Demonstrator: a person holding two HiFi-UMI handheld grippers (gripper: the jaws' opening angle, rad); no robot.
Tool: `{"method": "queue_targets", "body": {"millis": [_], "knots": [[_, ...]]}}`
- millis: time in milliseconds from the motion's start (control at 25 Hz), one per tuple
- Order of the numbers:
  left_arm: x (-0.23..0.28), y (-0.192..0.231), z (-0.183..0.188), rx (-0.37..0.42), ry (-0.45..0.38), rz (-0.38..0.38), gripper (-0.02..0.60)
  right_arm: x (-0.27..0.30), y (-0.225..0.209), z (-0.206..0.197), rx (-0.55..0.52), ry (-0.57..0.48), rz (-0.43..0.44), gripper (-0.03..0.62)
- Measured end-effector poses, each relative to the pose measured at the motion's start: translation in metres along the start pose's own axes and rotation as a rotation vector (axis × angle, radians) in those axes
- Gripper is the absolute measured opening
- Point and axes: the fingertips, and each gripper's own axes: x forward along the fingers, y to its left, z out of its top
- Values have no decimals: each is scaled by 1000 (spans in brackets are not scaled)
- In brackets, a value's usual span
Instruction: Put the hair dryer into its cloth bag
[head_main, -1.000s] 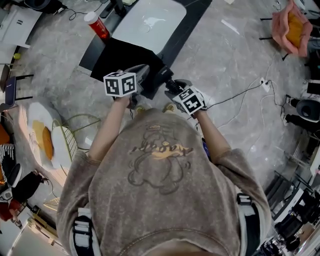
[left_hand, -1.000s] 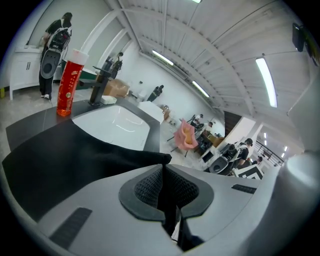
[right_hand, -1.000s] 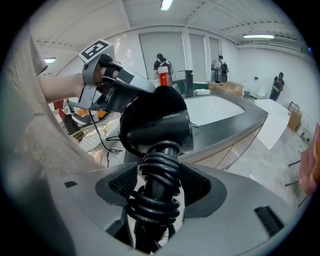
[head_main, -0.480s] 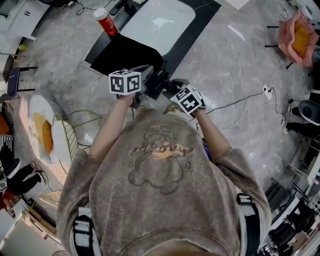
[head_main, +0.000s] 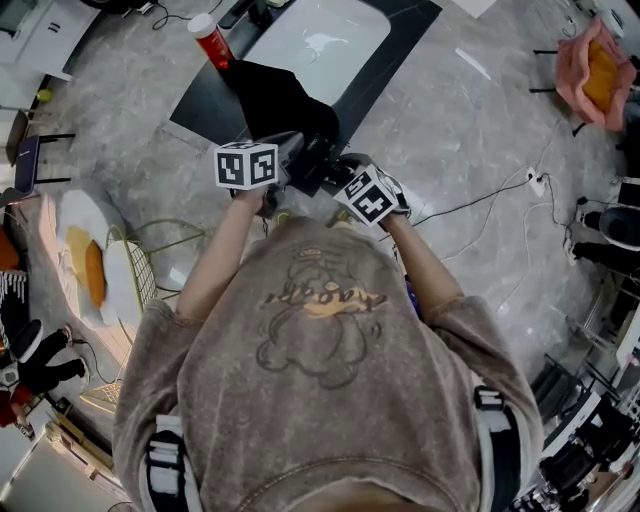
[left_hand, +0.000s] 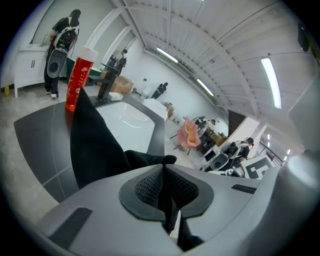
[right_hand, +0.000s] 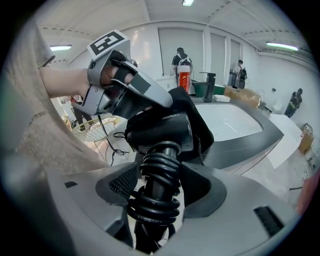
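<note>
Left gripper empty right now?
No, the left gripper is shut on a fold of the black cloth bag.

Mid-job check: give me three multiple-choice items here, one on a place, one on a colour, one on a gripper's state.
1. The red bottle stands: A) on the dark counter by the white basin; B) on the floor; C) on a chair.
2. The cloth bag is: A) pink; B) black; C) white.
3. The right gripper has its jaws: A) shut, empty; B) apart, empty; C) closed on the hair dryer at its cord-wrapped handle.
Answers: 1 A, it rises from the counter's far corner; 2 B, black in every view; 3 C, the handle fills the gap.
</note>
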Motion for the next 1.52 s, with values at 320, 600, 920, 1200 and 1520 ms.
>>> {"method": "queue_targets", "body": {"millis": [320, 600, 920, 1200, 1520], "knots": [[-2, -7, -10, -36, 2, -23, 31, 7, -2, -3, 52, 28, -13, 270], [-2, -26, -11, -83, -3, -102, 29, 13, -3, 2, 76, 37, -14, 270], [-3, -32, -23, -108, 11, -125, 31, 27, -9, 21, 78, 29, 6, 270], [-12, -23, -22, -151, -15, -105, 29, 41, -11, 38, 46, 12, 29, 268], [-16, -19, -25, -165, -10, -87, 29, 56, -7, 59, -21, -5, 56, 268]]}}
